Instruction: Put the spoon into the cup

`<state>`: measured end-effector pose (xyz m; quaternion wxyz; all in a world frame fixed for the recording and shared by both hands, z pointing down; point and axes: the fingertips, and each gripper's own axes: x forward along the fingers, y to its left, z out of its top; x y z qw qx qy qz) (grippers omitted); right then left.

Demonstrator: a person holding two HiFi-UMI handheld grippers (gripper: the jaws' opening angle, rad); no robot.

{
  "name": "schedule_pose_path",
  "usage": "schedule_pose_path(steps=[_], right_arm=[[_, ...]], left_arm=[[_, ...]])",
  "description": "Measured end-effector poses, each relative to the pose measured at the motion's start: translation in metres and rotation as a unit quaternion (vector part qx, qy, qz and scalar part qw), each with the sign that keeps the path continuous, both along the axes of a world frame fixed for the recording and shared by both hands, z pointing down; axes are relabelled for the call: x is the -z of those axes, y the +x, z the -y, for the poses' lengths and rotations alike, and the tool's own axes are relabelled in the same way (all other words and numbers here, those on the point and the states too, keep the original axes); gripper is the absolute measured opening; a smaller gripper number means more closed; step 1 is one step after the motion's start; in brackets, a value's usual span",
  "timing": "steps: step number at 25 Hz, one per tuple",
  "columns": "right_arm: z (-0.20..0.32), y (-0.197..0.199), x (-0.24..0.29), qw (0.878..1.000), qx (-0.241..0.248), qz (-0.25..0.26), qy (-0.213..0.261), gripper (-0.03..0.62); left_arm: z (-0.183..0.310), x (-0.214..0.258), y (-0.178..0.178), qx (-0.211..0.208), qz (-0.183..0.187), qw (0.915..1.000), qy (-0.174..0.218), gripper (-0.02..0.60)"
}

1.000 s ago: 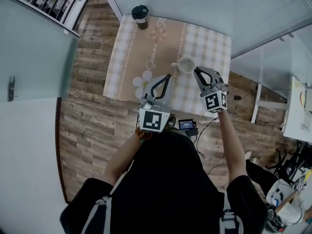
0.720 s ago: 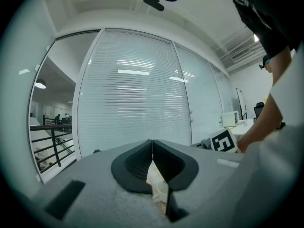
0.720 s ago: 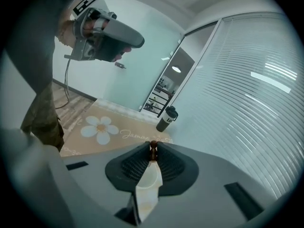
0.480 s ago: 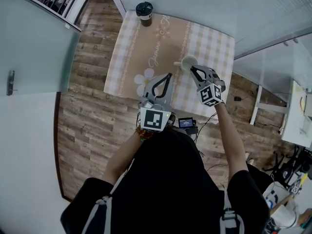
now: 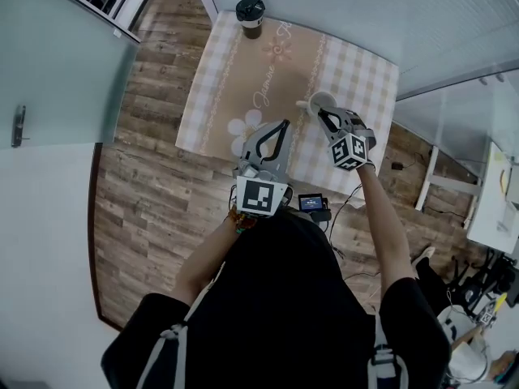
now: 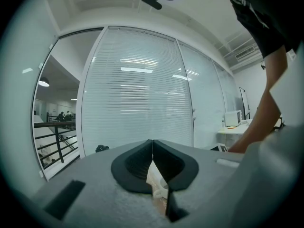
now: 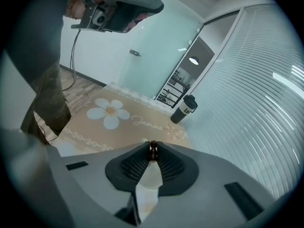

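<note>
Overhead, the cup (image 5: pixel 322 102) sits in the tabletop's (image 5: pixel 235 79) lower-right part, with bare cloth stretching up-left to a travel mug (image 5: pixel 250 12). Right tongs (image 5: pixel 323 117), angled down beside the cup, clench the spoon (image 7: pixel 153 150); left tongs (image 5: pixel 283 125), level, are closed and empty.

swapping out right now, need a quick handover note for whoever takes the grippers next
Left gripper: jaws together, nothing in them, held over the near edge of the table.
Right gripper: jaws shut on the spoon, a thin brown piece pinched at the tips, tilted down right above the white cup.
Done: spoon picked up and brought to the cup.
Left: lower the spoon in and open the jaws. Whether its end is already inside the cup can't be seen.
</note>
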<state>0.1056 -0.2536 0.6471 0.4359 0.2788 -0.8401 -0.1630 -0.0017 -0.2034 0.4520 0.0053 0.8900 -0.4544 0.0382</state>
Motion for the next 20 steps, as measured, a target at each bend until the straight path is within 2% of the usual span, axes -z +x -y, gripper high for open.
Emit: schedule_pose_path(steps=[3,20], right_arm=[[0.0,-0.004,-0.007,1.0,0.009,-0.01,-0.004,0.048],[0.003,-0.014,-0.033,0.999,0.022,-0.02,-0.026,0.048]], left_arm=[[0.001,0.0,-0.002,-0.001,0.014,0.9999,0.001,0.017],[0.01,-0.007,-0.011,0.015,0.019,0.9997,-0.007,0.017]])
